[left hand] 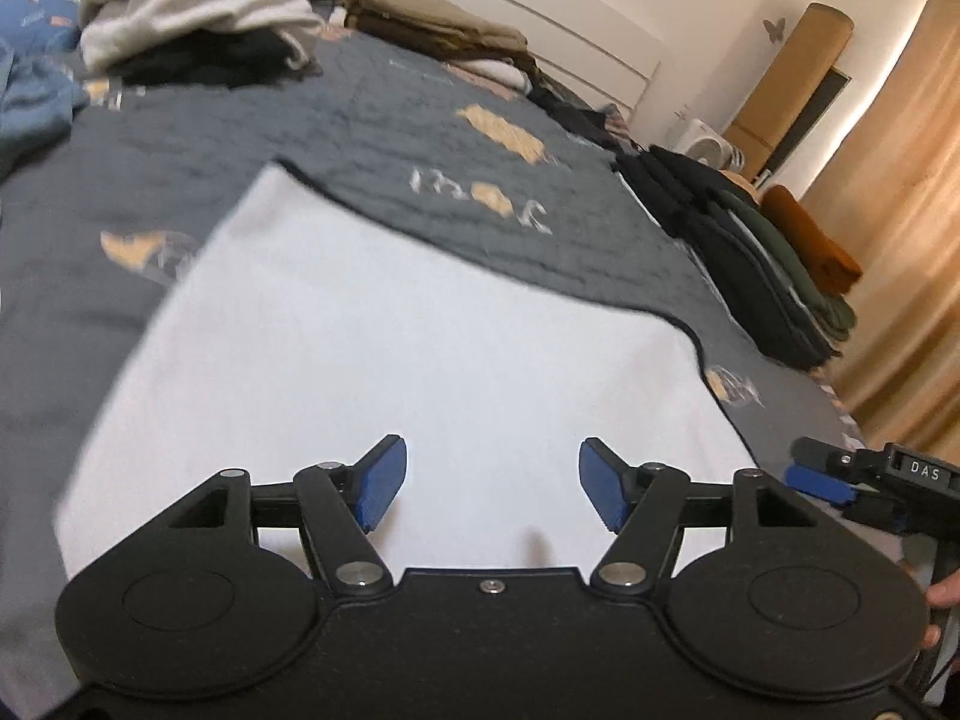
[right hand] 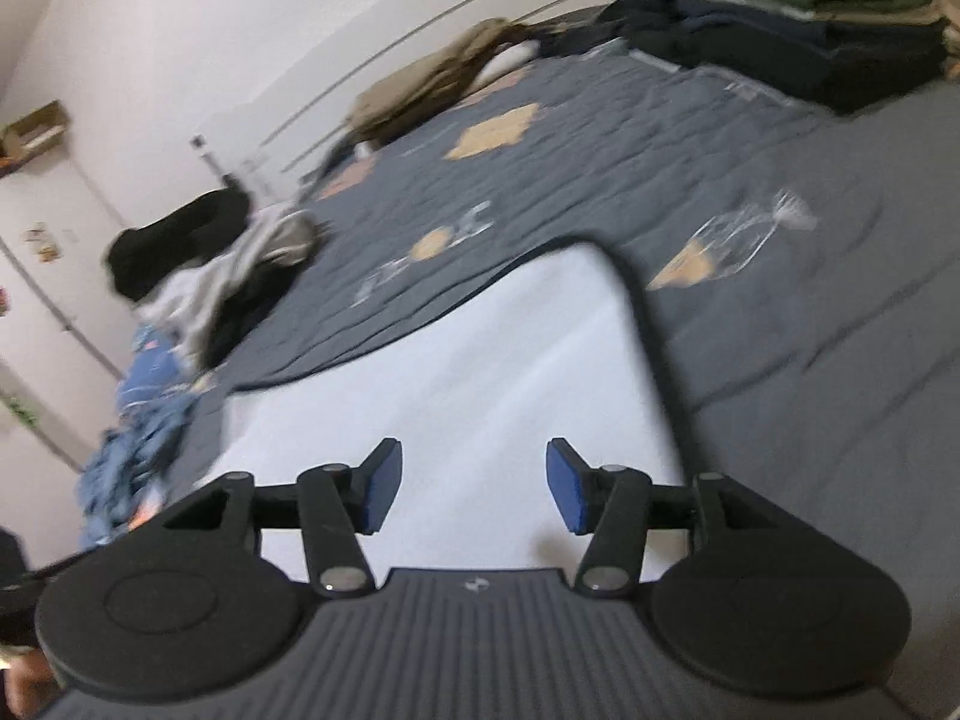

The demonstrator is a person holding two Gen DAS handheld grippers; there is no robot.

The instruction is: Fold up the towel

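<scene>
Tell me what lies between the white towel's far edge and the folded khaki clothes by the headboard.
Only bare grey quilted bedspread with printed motifs separates the white towel from the khaki clothes; both wrist views show it.

A bed fills most of both views, covered by a dark grey quilted bedspread (left hand: 372, 138) with tan and white printed motifs. Behind it stand a white headboard (left hand: 540, 6) and plain white walls (right hand: 180, 18), one bearing a small butterfly decoration (left hand: 774, 30). To one side hang tan curtains (left hand: 900, 228), brightly lit along one edge, near a small white fan (left hand: 708, 147).
</scene>
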